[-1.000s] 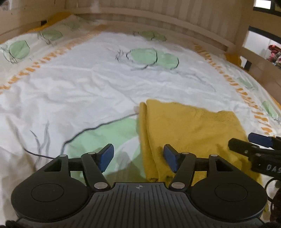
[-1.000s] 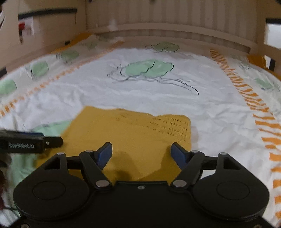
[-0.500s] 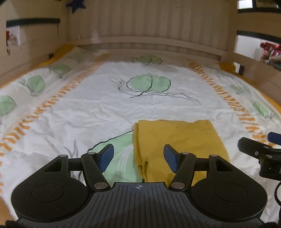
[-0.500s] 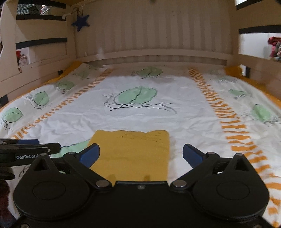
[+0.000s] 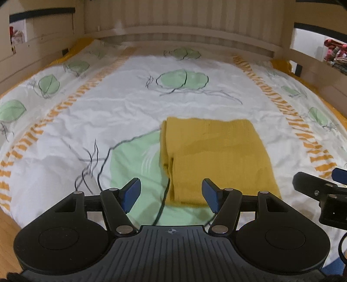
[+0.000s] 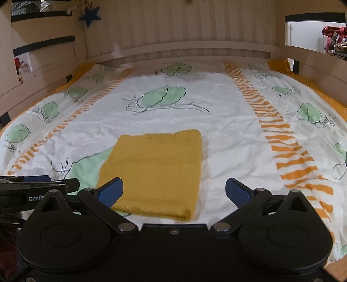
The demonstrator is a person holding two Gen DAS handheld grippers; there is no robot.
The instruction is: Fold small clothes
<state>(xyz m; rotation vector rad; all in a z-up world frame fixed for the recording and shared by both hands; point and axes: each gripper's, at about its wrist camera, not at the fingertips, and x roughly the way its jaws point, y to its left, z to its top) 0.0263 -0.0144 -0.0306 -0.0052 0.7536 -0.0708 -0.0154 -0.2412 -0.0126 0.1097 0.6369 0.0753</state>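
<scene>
Both pairs of blue-padded fingers stand spread apart with nothing between them, the left gripper and the right gripper each held above the near edge of the bed, clear of the cloth. Just ahead of them lies the yellow knitted garment, folded into a neat rectangle and resting flat on the bedsheet. Its left side shows stacked folded layers in the left wrist view, and a band of openwork knit runs along its far edge. It sits partly over a large green leaf print on the sheet, near the foot of the bed and roughly central between the two orange striped bands. The sheet is white and wrinkled, with more green leaves and thin dark line drawing. Beyond it rises a slatted wooden headboard, and a blue star hangs on the left.
</scene>
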